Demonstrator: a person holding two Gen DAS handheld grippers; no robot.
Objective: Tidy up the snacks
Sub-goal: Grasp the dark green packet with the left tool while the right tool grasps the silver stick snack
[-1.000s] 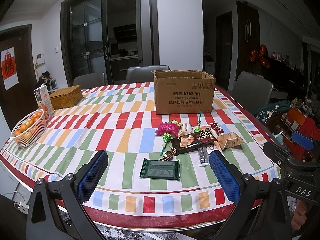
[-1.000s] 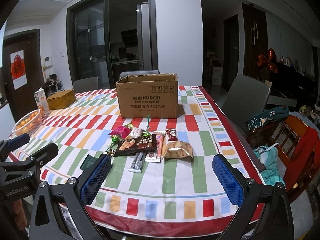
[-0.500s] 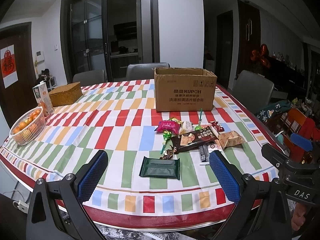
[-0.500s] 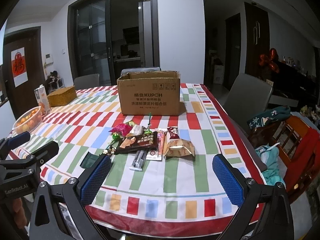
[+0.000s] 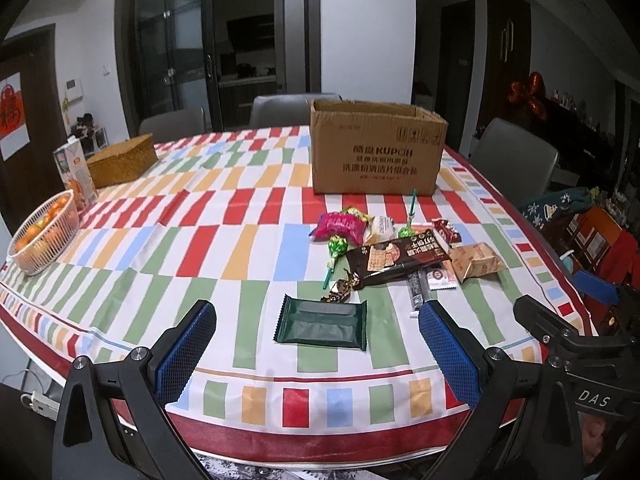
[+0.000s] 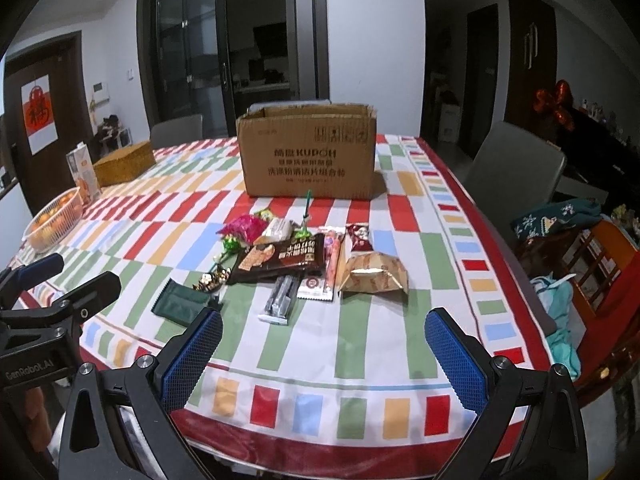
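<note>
A pile of snacks lies on the striped tablecloth in front of an open cardboard box. A dark green packet lies nearest, with a dark brown biscuit pack, a pink bag, a tan wrapped cake and a silver stick pack. My left gripper is open and empty, just short of the green packet. My right gripper is open and empty, near the table's front edge.
A white basket of oranges, a juice carton and a wicker box stand at the left. Grey chairs stand around the table. Clothes hang on a wooden chair at the right.
Both grippers have moved slightly forward and up toward the table. The snacks and box have not moved.
</note>
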